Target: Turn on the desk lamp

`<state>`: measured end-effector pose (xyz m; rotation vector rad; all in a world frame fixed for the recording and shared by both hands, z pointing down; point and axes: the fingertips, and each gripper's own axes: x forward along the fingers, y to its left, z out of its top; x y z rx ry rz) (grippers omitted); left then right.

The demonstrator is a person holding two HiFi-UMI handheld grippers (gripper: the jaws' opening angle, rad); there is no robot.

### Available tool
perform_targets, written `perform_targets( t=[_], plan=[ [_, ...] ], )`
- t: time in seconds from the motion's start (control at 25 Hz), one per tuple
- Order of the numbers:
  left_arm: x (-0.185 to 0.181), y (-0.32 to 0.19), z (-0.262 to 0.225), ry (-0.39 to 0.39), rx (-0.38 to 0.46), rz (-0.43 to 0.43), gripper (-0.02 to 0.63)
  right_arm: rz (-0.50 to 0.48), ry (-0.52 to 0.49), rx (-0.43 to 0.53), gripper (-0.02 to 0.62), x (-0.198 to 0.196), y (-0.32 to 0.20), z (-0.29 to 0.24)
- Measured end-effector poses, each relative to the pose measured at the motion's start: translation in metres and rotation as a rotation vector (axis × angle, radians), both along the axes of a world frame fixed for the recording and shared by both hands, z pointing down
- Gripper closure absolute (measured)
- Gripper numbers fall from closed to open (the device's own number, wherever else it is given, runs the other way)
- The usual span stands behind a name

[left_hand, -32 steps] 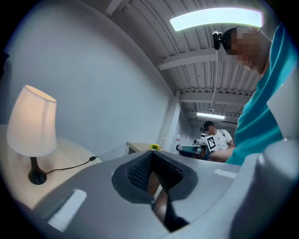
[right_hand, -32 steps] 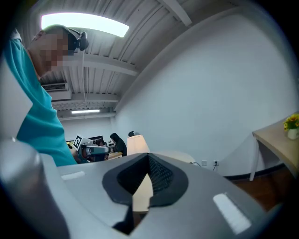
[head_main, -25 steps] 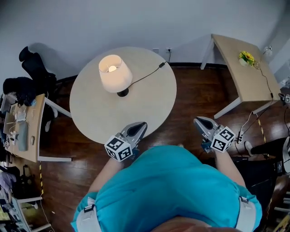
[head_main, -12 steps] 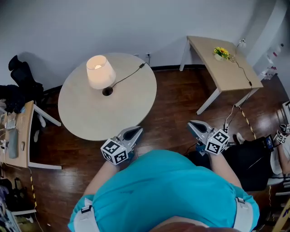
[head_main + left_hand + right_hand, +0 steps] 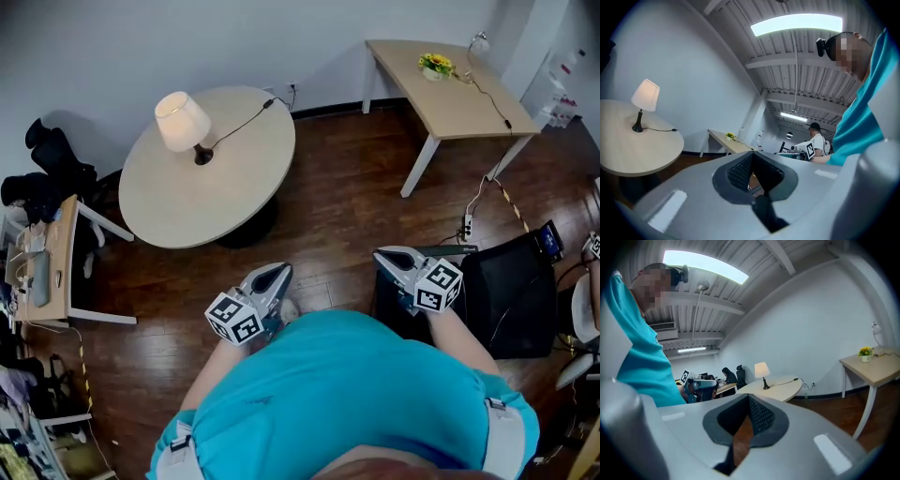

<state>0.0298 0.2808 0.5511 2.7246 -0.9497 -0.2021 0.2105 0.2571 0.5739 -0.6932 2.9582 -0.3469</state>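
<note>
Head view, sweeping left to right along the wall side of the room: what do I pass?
Black chair → desk lamp, standing on the round table → yellow flowers, on the rectangular table.

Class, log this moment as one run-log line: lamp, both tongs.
desk lamp: appears lit, on round table | left tongs: shut, empty, over floor | right tongs: shut, empty, over floor | lamp contact: none
</note>
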Motion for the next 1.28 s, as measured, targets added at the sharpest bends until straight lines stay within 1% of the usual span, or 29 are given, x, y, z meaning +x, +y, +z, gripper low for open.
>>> perform_targets(
  t=[0.08, 0.2, 0.32, 0.4, 0.52, 0.6, 0.76, 0.84, 0.96, 1.08, 1.16, 1.28],
  plan=[
    [0.008, 0.037, 0.011, -0.017, 0.020, -0.010, 0.586, -0.024, 0.000, 0.003, 0.594, 0.005, 0.033, 0.020],
    [-0.010, 0.092, 0.028, -0.011, 0.051, -0.038, 0.586, -0.053, 0.016, 0.049, 0.594, -0.010, 0.091, 0.038],
    [-0.041, 0.130, 0.034, 0.005, 0.069, -0.048, 0.586, -0.048, 0.012, 0.079, 0.594, -0.040, 0.127, 0.038],
    [-0.062, 0.151, 0.032, 0.011, 0.079, -0.046, 0.586, -0.040, 0.012, 0.081, 0.594, -0.059, 0.146, 0.031],
    [-0.101, 0.189, 0.032, 0.002, 0.099, -0.039, 0.586, -0.019, 0.014, 0.064, 0.594, -0.093, 0.179, 0.028],
    [-0.129, 0.219, 0.042, -0.014, 0.112, -0.025, 0.586, -0.005, 0.002, 0.042, 0.594, -0.116, 0.202, 0.034],
    [-0.181, 0.264, 0.066, -0.029, 0.070, -0.011, 0.586, -0.022, -0.003, -0.006, 0.594, -0.172, 0.244, 0.045],
    [-0.196, 0.280, 0.071, -0.011, 0.049, -0.012, 0.586, -0.041, 0.009, -0.007, 0.594, -0.193, 0.262, 0.043],
    [-0.198, 0.298, 0.068, 0.020, 0.049, -0.011, 0.586, -0.043, 0.015, 0.006, 0.594, -0.199, 0.278, 0.032],
    [-0.188, 0.318, 0.061, 0.006, 0.065, -0.015, 0.586, -0.042, 0.002, 0.006, 0.594, -0.189, 0.295, 0.026],
    [-0.178, 0.326, 0.055, 0.006, 0.077, -0.034, 0.586, -0.049, -0.007, 0.008, 0.594, -0.176, 0.303, 0.027],
    [-0.151, 0.334, 0.054, 0.045, 0.060, -0.067, 0.586, -0.043, -0.034, -0.020, 0.594, -0.144, 0.312, 0.037]
  ],
)
